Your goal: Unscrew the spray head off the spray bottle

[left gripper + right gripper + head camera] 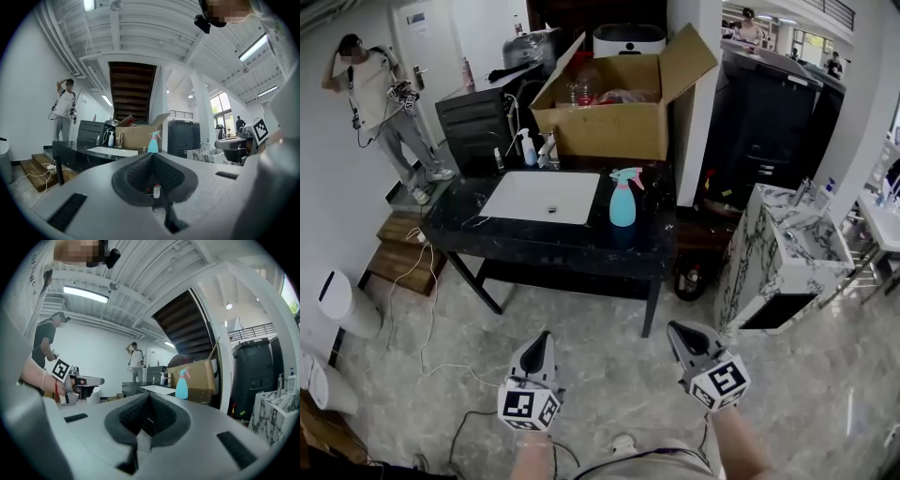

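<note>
A light blue spray bottle (622, 201) with a teal and pink spray head stands upright on the black table (581, 248), just right of the white sink basin (542, 196). It shows small and far in the left gripper view (153, 142) and the right gripper view (182, 385). My left gripper (543, 341) and right gripper (678, 332) hang low over the floor, well short of the table. Both are shut with nothing between their jaws.
An open cardboard box (614, 105) sits at the table's back. Small pump bottles (528, 148) stand left of it. A person (380, 98) stands at the far left. A marble-patterned cabinet (778, 260) is right of the table. Cables (427, 319) trail over the floor.
</note>
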`<state>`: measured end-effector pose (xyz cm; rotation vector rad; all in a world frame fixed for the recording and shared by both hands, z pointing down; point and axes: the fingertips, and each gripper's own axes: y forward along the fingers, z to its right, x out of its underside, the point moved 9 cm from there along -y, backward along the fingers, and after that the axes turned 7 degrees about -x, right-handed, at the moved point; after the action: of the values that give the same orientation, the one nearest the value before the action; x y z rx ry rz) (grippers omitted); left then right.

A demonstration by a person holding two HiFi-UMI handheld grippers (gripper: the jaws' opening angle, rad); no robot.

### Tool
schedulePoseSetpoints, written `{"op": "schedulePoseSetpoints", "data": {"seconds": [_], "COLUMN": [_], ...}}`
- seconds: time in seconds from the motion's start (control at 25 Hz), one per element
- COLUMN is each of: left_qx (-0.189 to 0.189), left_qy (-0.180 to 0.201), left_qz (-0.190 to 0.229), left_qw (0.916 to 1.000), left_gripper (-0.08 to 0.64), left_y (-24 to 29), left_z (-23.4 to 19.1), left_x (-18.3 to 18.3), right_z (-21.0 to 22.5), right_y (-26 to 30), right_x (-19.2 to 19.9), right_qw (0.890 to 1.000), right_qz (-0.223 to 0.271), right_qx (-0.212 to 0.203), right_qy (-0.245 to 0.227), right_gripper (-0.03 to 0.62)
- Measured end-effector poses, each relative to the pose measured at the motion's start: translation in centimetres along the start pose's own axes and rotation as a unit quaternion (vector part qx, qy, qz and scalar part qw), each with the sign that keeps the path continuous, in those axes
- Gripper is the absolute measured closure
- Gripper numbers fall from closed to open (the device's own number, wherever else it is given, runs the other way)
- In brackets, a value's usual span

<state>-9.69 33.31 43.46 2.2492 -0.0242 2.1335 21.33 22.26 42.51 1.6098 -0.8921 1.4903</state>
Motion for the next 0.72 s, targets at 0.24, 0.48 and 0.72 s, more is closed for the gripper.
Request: {"op": "schedulePoseSetpoints", "data": {"seconds": [0.24, 0.48, 0.72], "left_qx": [0.019, 0.014, 0.008], "left_qy": [-0.008, -0.019, -0.016], "left_qz": [-0.008, -0.016, -0.017], "left_qw": [0.9998, 0.9996, 0.9997], "left_gripper": [0.555, 0.555, 0.555], "left_y": [2.0, 4.1, 8.0], "left_z": [-0.1, -0.9, -1.8], "left_x": [0.3, 1.2, 1.2], "right_z": [0.8, 2.7, 6.2], "right_y": [1.6, 4.0, 7.8], "right_x": [-0.4, -0.1, -0.1], "right_qw": [1.000, 1.000, 1.000], "right_qz": [0.000, -0.010, -0.001], "right_qx": [0.006, -0.008, -0.021], "right_qy": [0.007, -0.001, -0.002], "right_gripper": [0.589, 0.589, 0.589]}}
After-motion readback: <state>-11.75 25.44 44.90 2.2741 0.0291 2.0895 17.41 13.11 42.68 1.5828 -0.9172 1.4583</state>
